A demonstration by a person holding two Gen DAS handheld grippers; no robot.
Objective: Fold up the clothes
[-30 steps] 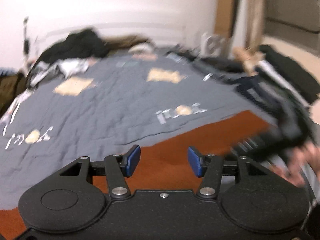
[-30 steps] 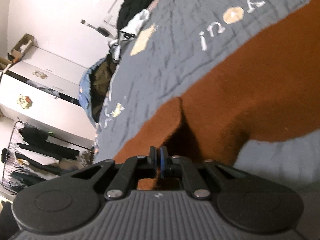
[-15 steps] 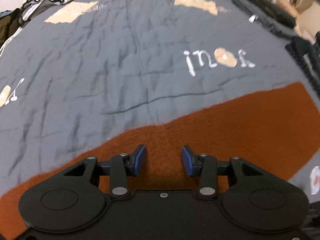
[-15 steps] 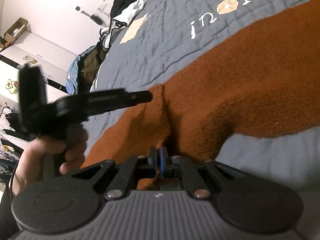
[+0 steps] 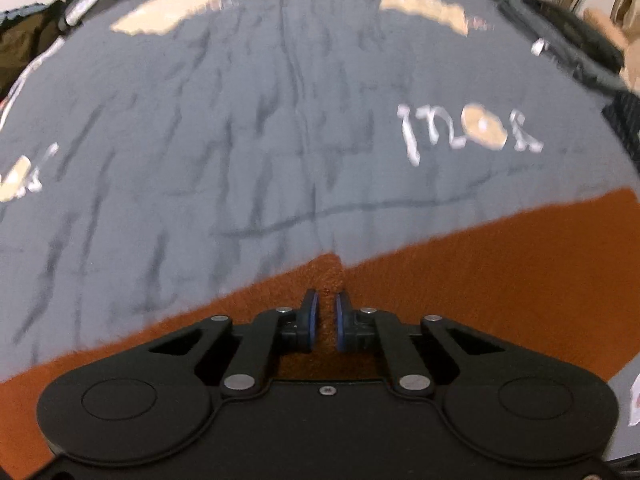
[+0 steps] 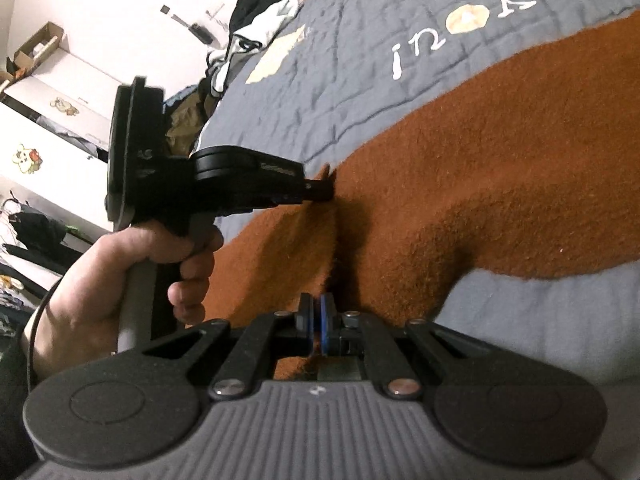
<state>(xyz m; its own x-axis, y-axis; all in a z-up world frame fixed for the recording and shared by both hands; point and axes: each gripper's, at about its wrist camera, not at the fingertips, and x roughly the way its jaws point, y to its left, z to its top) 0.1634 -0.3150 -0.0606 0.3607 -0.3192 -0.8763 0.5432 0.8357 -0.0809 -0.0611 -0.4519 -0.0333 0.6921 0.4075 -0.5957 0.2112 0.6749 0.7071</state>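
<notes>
The rust-brown garment (image 5: 500, 276) lies on the grey quilt (image 5: 240, 120) of the bed, a long band running from the lower left of the left wrist view up to its right edge. The left gripper (image 5: 325, 314) has just been closing its jaws, and a raised ridge of the brown fabric is pinched between the blue pads (image 5: 311, 320). In the right wrist view the left gripper (image 6: 328, 184) bites the garment's far edge at centre frame, held by a hand (image 6: 120, 280) at lower left. The right gripper (image 6: 316, 320) has its jaws clamped tight on the garment's near edge, and a fold rises between the two grips. Dark and white clothes (image 6: 264, 12) are piled at the top.
</notes>
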